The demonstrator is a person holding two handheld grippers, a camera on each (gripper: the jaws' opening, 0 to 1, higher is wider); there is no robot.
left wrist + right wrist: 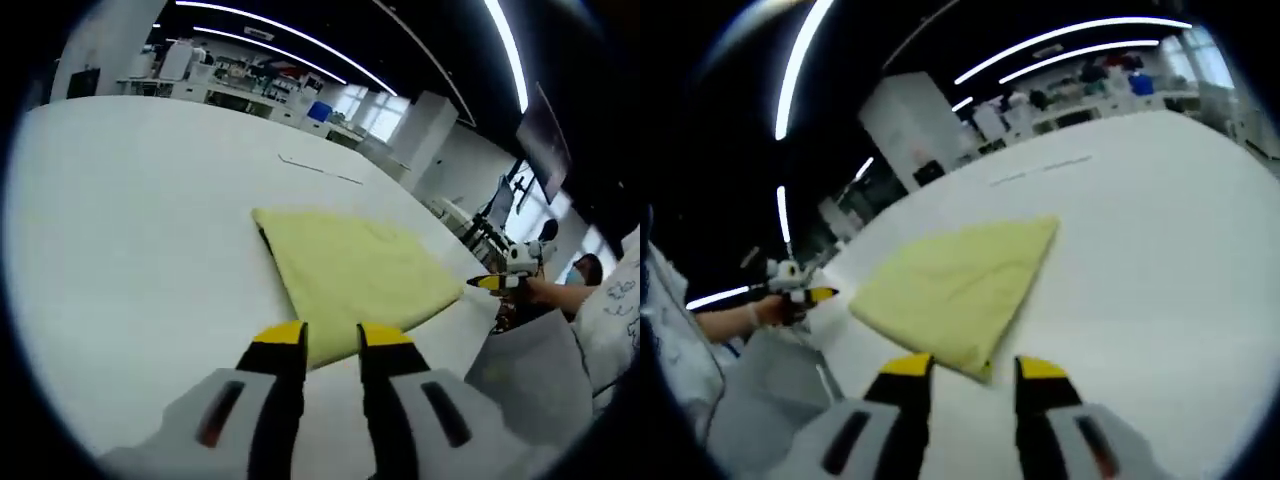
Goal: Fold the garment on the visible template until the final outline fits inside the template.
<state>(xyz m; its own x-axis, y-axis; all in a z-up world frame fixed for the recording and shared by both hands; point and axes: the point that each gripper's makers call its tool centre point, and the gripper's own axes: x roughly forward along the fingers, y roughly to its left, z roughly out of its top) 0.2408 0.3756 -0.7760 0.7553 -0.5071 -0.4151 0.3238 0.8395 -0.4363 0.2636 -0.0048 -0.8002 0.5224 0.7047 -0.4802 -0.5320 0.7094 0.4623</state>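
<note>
Left gripper view: the left gripper (331, 335) rises from 6 o'clock with its yellow-tipped jaws set a narrow gap apart and holding nothing; the near edge of the garment (350, 270) lies just beyond the tips. The garment, pale yellow and already folded to a compact four-sided shape, rests flat on the white counter (130, 230). A faint line (320, 168) on the counter toward 12 o'clock may be part of the template; it lies apart from the cloth. At 3 o'clock the right gripper (487, 283) enters, held off the counter edge.

Right gripper view: the right gripper (974, 368) rises from 6 o'clock, its jaws moderately apart and empty, the garment's (955, 285) near corner just ahead of them. The left gripper (818, 294) shows at 9 o'clock with the person's hand (760, 312) behind it.

Step in hand, as a judgement: the folding appears late or complete, both grippers clear of the cloth. The next move calls for checking the outline against the template, then refolding or shifting the garment if it overruns.

Hard to make out: the template outline is not distinguishable around the garment, so fit cannot be confirmed; the number of layers is unclear.
</note>
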